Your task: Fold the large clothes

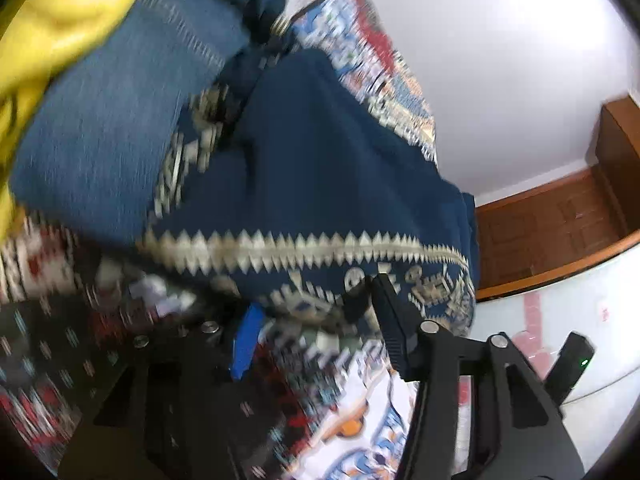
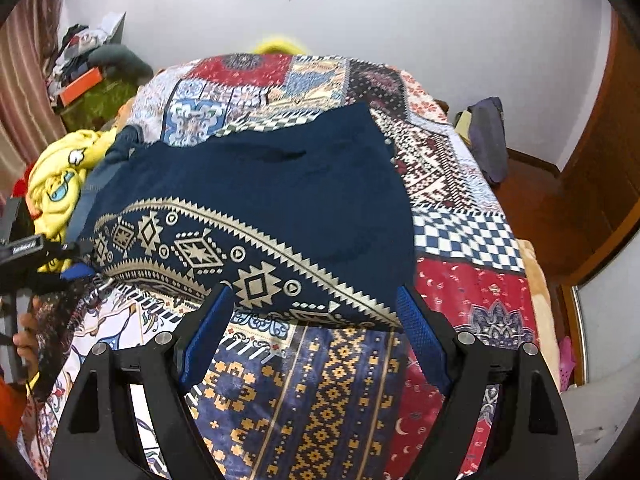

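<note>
A large navy garment [image 2: 256, 200] with a cream zigzag and diamond border lies spread on the patchwork bedspread [image 2: 312, 392]. My right gripper [image 2: 316, 312] is open, its blue-padded fingers [image 2: 420, 332] just short of the garment's near hem, touching nothing. In the blurred left wrist view the same garment [image 1: 320, 168] fills the middle. My left gripper [image 1: 312, 312] is open at the garment's bordered edge, one finger [image 1: 388, 316] against the hem. It also shows in the right wrist view [image 2: 76, 268] at the garment's left corner.
A yellow cartoon-print cloth [image 2: 60, 184] and blue jeans [image 1: 120, 112] lie heaped at the garment's left. The bed's right edge drops to a wooden floor [image 2: 536, 192]. A dark cloth pile [image 2: 488, 136] sits at the far right. Clutter [image 2: 88, 64] lies far left by the curtain.
</note>
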Demonstrator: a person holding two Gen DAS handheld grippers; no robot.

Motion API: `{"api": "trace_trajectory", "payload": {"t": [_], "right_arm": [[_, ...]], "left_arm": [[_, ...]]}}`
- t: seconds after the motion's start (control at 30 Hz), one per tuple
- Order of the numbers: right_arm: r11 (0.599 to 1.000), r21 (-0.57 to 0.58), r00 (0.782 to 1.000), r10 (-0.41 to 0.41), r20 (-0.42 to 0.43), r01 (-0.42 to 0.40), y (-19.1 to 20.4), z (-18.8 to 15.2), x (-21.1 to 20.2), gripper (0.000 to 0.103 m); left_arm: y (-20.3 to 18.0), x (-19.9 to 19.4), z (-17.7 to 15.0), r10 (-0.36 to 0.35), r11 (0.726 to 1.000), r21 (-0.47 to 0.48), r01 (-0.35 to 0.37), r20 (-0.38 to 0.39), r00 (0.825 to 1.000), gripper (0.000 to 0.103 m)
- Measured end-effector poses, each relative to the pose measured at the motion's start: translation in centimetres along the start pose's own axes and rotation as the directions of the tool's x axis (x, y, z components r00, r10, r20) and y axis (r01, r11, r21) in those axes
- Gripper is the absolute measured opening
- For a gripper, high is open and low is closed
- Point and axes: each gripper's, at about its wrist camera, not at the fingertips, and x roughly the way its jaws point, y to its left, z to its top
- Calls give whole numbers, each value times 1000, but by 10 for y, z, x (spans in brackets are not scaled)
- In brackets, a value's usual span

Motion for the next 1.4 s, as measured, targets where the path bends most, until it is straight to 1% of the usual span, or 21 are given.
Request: {"api": "trace_trajectory", "payload": {"t": [0.07,0.17,0.3,0.37,0.43,0.47,0.5,0.57,0.6,0.63,0.67,0.8,0.93,1.0,1.03,1.1,1.23,1.27,1.3,1.33,1.4], "right_arm": [[1000,-3,1000,-3,-2,3,3,0,2,80],[1000,-13,1000,2,-3,-2,7,1,5,81],[1000,-19,1000,2,-16,-3,11,3,13,81],[1000,-14,1000,7,-23,-8,13,3,17,81],[1000,-5,999,11,-38,-11,15,3,23,81],[1000,0,999,12,-44,-13,15,3,24,81],[1000,4,999,16,-51,-16,16,3,26,81],[1000,4,998,24,-59,-24,19,3,25,81],[1000,3,998,23,-58,-23,19,4,25,81],[1000,1,998,20,-57,-20,21,5,23,81],[1000,-1,998,18,-55,-18,22,7,20,81],[999,-1,998,40,-41,-40,28,19,11,81],[995,1,995,98,-17,-98,48,41,11,81],[992,10,992,125,-9,-125,63,53,20,81],[989,19,989,148,-7,-148,72,59,28,81],[980,39,981,193,-14,-193,88,65,41,81],[960,59,956,277,-97,-272,124,64,88,81],[959,54,952,282,-122,-277,131,61,97,81],[962,40,952,273,-136,-270,136,58,104,85],[971,4,963,239,-127,-240,141,54,107,89],[969,-37,964,237,-123,-244,142,51,103,91]], "left_arm": [[2,-2,5,4,1000,27,-5,35,999,52],[13,9,9,-43,999,-18,43,22,999,53],[20,19,18,-89,992,-80,94,63,994,53],[21,25,26,-100,984,-137,115,110,989,61],[26,33,37,-112,964,-221,148,167,980,63],[28,37,43,-95,959,-247,137,175,980,63],[30,44,49,-67,954,-278,115,175,982,61],[29,48,57,-9,956,-288,61,178,984,38],[27,48,61,20,959,-281,30,174,985,30],[24,47,64,41,964,-267,6,170,985,18],[20,42,66,41,969,-248,4,174,984,16],[-6,6,69,43,988,-153,-5,247,968,13],[-36,-44,71,-11,997,-65,36,353,936,13],[-58,-61,73,35,999,18,-45,385,922,13],[-70,-69,75,69,992,67,-104,399,914,13],[-86,-77,76,107,975,137,-176,408,907,13],[-112,-64,73,205,919,232,-318,409,889,13],[-117,-57,72,225,906,250,-343,402,888,13],[-122,-47,71,240,894,270,-358,386,891,13],[-125,-40,68,244,889,282,-360,374,895,13],[-136,-23,64,246,875,317,-365,356,901,13]]}}
